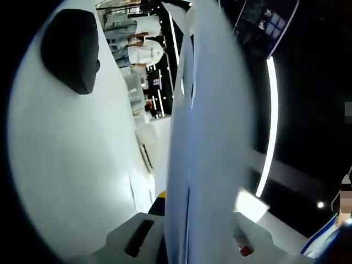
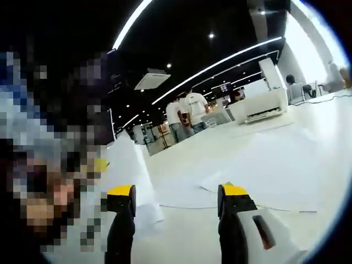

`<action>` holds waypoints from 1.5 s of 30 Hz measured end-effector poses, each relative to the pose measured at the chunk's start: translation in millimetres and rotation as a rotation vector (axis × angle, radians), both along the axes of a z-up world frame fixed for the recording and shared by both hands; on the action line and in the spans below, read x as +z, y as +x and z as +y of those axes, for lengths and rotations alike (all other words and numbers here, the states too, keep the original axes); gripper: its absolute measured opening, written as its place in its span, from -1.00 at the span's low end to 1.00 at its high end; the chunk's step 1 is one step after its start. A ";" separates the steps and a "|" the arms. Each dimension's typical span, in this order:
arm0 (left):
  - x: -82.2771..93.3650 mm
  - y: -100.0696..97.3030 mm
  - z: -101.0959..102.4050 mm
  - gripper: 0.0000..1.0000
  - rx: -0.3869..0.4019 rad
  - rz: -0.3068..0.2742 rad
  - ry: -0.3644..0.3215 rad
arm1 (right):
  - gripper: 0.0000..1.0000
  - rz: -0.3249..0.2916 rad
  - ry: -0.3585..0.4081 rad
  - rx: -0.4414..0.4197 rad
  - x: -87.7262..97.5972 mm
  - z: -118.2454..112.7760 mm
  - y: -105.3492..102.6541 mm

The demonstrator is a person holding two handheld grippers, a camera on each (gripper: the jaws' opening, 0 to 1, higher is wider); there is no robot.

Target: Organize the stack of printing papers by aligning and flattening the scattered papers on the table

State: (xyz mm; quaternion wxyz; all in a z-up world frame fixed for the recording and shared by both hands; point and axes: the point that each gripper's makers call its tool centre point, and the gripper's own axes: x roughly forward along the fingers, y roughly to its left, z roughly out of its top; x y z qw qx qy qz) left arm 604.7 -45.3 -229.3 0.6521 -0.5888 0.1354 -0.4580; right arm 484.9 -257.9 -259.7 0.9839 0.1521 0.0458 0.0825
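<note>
A stack of white printing papers [image 1: 206,137] stands edge-on up the middle of the left gripper view. My left gripper [image 1: 187,242] is shut on it, a grey jaw on each side at the bottom. In the right gripper view, my right gripper [image 2: 177,192] is open with nothing between its yellow-tipped fingers [image 2: 234,191]. It hovers over loose white sheets [image 2: 181,192] that lie flat on the white table [image 2: 286,159]. To its left a raised sheet [image 2: 129,165] stands up off the table.
A black oval object [image 1: 71,49] lies on the white table [image 1: 66,165] in the left gripper view. Two people [image 2: 187,113] stand far back by white counters [image 2: 264,104]. A person sits close on the left of the right gripper view.
</note>
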 end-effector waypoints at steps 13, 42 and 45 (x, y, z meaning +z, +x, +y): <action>0.7 -1.4 -0.1 -0.88 -0.003 0.001 -0.003 | 0.05 0.020 -0.089 -0.044 -5.1 -39.1 -4.1; 1.3 -5.2 -3.2 -0.88 0.003 -0.002 0.010 | 0.12 0.078 -0.143 -0.206 -14.5 -128.9 -14.9; 0.6 -5.3 -3.4 -0.88 0.005 -0.008 0.017 | 0.16 0.099 -0.147 -0.207 -18.0 -130.8 -13.0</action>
